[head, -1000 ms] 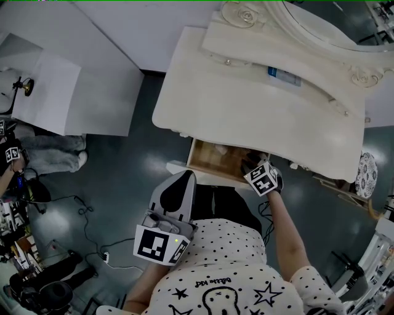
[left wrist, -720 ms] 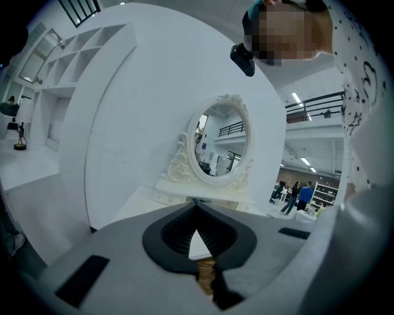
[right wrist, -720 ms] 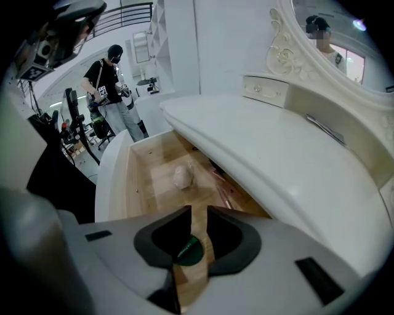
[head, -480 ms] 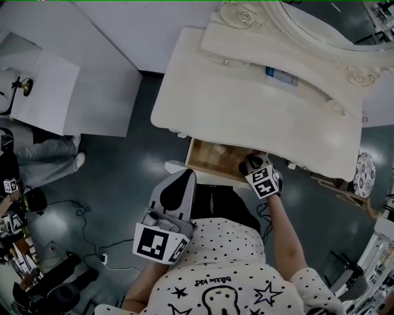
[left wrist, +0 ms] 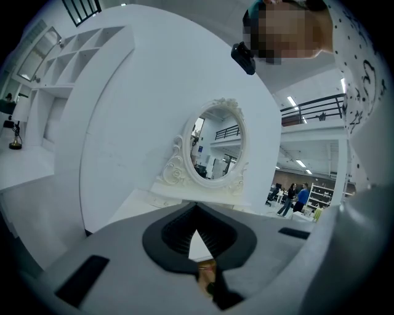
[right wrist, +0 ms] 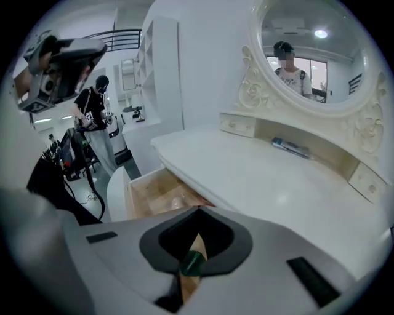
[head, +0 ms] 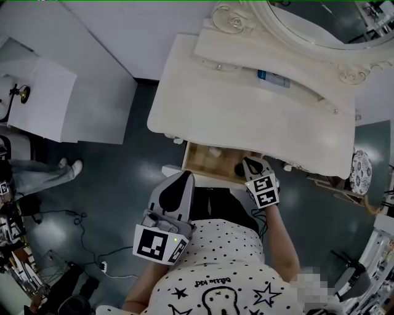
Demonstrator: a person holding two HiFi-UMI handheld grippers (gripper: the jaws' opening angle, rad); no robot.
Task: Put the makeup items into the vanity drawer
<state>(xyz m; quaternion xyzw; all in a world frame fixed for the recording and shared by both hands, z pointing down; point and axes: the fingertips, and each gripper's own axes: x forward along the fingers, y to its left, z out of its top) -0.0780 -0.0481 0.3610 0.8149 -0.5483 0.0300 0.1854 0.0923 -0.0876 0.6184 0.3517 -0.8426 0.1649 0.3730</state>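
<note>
Makeup tube [head: 273,79] lies at the back of the vanity top [head: 246,120] under the mirror [head: 320,21], drawer [head: 208,161] open below; right gripper [head: 249,165] over drawer, jaws closed, green speck [right wrist: 192,263] at tips unplaced, left gripper [head: 183,178] closed at chest: likely open right wide, take tube crosswise, mid-length.

Counts: 1 vanity [head: 246,117], 1 mirror [head: 320,18], 1 open drawer [head: 200,161], 1 tube [head: 273,79], 2 knobs [head: 218,66]. 2 grippers: left gripper [head: 184,175], right gripper [head: 251,165]. Drawer contents: too unclear to count.
</note>
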